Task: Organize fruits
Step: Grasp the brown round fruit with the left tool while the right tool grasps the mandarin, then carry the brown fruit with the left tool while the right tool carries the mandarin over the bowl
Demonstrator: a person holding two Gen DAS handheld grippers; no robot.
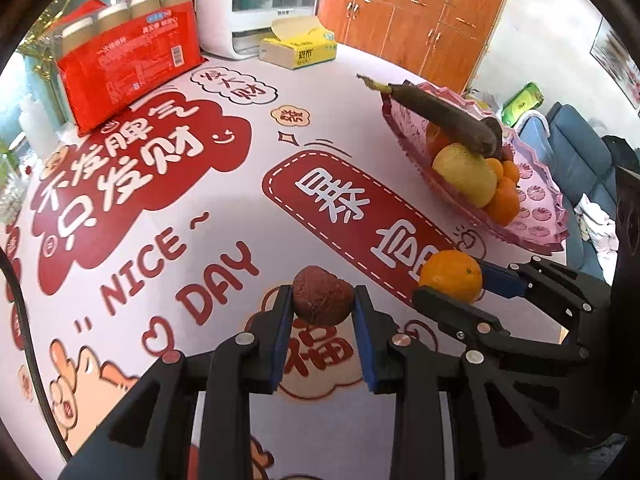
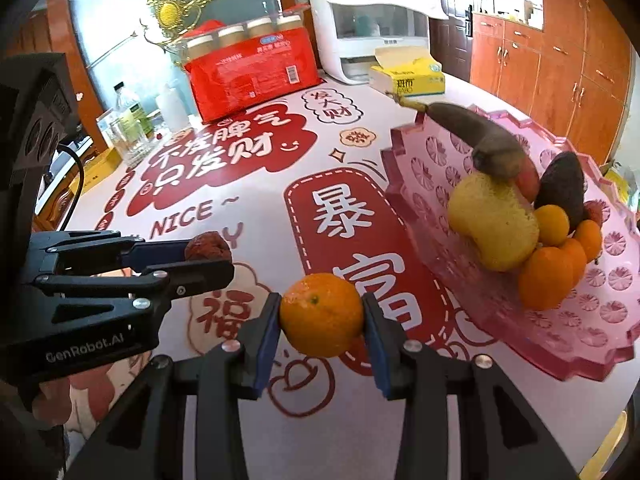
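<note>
My left gripper (image 1: 323, 300) is shut on a small wrinkled dark-red fruit (image 1: 322, 295) and holds it over the printed tablecloth; it also shows in the right wrist view (image 2: 208, 254) at the left. My right gripper (image 2: 322, 314) is shut on an orange (image 2: 322, 314), just left of the pink fruit tray (image 2: 416, 152); the orange also shows in the left wrist view (image 1: 451, 276). The tray (image 1: 540, 200) holds a dark overripe banana (image 2: 480, 136), a yellow apple (image 2: 494, 224), several small oranges (image 2: 552, 272) and a dark avocado-like fruit (image 2: 562, 188).
At the back of the table stand a red pack of cups (image 2: 252, 64), a white appliance (image 2: 372, 20) and a yellow tissue box (image 2: 408, 74). Bottles (image 2: 128, 124) stand at the far left edge. Wooden cabinets (image 2: 560, 60) and a blue sofa (image 1: 576, 148) lie beyond the table.
</note>
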